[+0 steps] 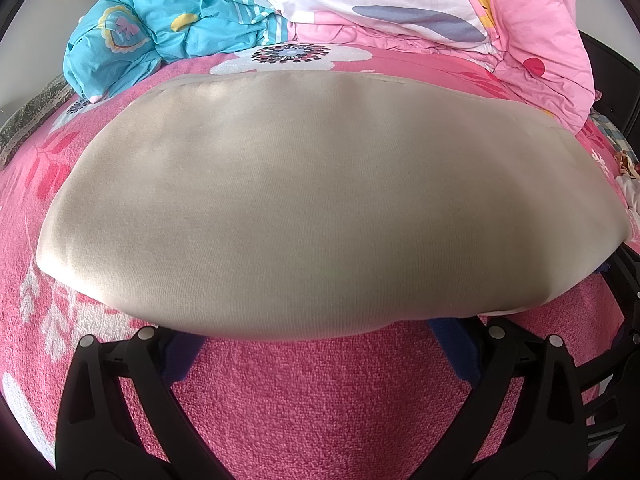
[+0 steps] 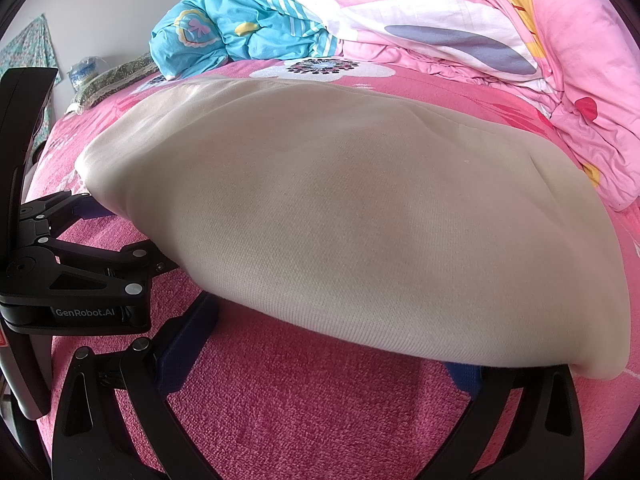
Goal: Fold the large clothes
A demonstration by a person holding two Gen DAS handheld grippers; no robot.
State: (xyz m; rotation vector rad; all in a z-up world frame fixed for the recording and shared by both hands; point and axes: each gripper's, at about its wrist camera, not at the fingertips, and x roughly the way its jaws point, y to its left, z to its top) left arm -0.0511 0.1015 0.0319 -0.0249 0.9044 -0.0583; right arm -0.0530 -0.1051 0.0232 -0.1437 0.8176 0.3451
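A large cream garment (image 1: 320, 200) lies folded flat on the pink bed cover (image 1: 320, 400); it fills the middle of both views (image 2: 340, 220). My left gripper (image 1: 320, 338) is open, its blue-padded fingertips (image 1: 182, 354) wide apart, tucked just under the garment's near edge. The right gripper (image 2: 328, 360) is open too, its tips (image 2: 180, 360) hidden under the same near edge, further right. In the right wrist view the left gripper (image 2: 112, 232) shows at the left with its fingers spread under the cloth. Part of the right gripper (image 1: 624, 280) shows at the left view's right border.
A rumpled pink quilt (image 1: 460, 12) and a bunched blue quilt (image 1: 152, 36) are piled along the far side of the bed. A wall (image 2: 100, 8) with a hanging floral cloth (image 2: 28, 44) stands at the left. Bare pink cover lies near me.
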